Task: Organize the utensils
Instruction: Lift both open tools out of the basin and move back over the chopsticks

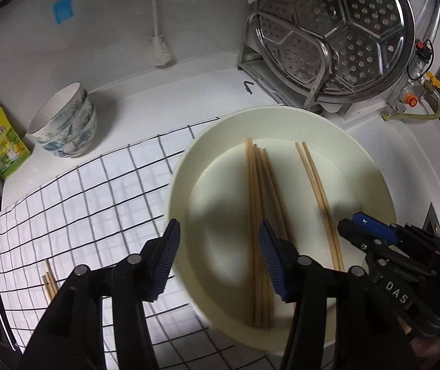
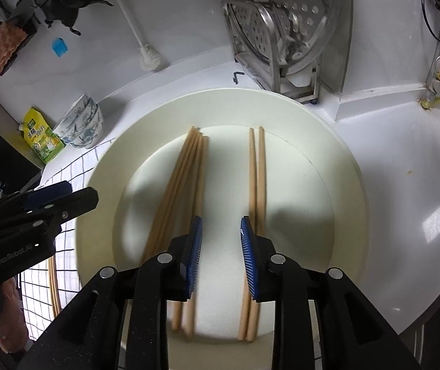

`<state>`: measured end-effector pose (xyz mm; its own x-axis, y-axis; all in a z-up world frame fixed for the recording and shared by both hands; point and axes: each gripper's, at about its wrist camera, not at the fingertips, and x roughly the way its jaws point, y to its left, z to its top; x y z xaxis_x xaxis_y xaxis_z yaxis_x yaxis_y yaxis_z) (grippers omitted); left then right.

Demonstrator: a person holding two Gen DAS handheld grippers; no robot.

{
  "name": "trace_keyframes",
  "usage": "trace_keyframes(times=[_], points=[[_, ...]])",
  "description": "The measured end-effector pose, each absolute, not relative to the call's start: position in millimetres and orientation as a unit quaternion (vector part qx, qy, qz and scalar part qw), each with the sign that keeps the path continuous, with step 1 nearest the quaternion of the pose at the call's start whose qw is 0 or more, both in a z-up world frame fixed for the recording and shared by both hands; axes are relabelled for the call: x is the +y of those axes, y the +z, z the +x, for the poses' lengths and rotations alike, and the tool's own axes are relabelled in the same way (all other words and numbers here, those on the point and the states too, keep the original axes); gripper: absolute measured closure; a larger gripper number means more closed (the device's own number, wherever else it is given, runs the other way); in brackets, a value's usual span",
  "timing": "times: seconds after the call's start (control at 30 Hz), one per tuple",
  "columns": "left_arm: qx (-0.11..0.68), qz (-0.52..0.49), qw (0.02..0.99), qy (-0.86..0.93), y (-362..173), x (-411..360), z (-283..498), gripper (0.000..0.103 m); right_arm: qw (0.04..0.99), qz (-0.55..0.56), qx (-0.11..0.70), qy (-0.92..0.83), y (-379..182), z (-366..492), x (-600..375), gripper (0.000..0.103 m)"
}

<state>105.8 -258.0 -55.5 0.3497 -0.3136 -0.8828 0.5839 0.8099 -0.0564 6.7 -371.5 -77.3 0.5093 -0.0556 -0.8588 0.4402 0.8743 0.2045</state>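
Both claws, left [image 1: 218,240] and right [image 2: 221,234], hang open and empty over the dish [image 2: 327,141]; loose chopsticks [image 2: 186,178] could roll if nudged.

We note a cream plate [image 2: 327,141] with a smooth, matt, plastic-looking surface, carrying plain unvarnished wooden chopsticks [image 2: 186,169] of dull finish. The checked cloth [image 1: 81,203] beneath appears woven and matt. The perforated steamer tray [image 1: 343,27] and its rack [image 1: 284,52] are polished, reflective metal. The stacked bowls [image 1: 71,123] look like glazed, glossy ceramic. The countertop [image 2: 405,185] is smooth and glossy white. Both grippers have matt black plastic bodies and ribbed blue pads [image 2: 252,262].
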Motion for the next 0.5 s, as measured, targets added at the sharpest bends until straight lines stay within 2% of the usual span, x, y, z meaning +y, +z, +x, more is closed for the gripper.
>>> trace_keyframes(times=[0.17, 0.37, 0.5], points=[[0.488, 0.134, 0.823, -0.258, -42, -225, 102, 0.044, 0.853, 0.187, 0.468, -0.132, -68, 12, -346, 0.068], [0.474, 0.111, 0.843, -0.227, -26, -174, 101, 0.040, 0.861, 0.162, 0.472, -0.097, -59, 23, -304, 0.068], [0.476, 0.092, 0.850, -0.204, -21, -142, 102, 0.038, 0.865, 0.145, 0.476, -0.069, -54, 34, -274, 0.063]])
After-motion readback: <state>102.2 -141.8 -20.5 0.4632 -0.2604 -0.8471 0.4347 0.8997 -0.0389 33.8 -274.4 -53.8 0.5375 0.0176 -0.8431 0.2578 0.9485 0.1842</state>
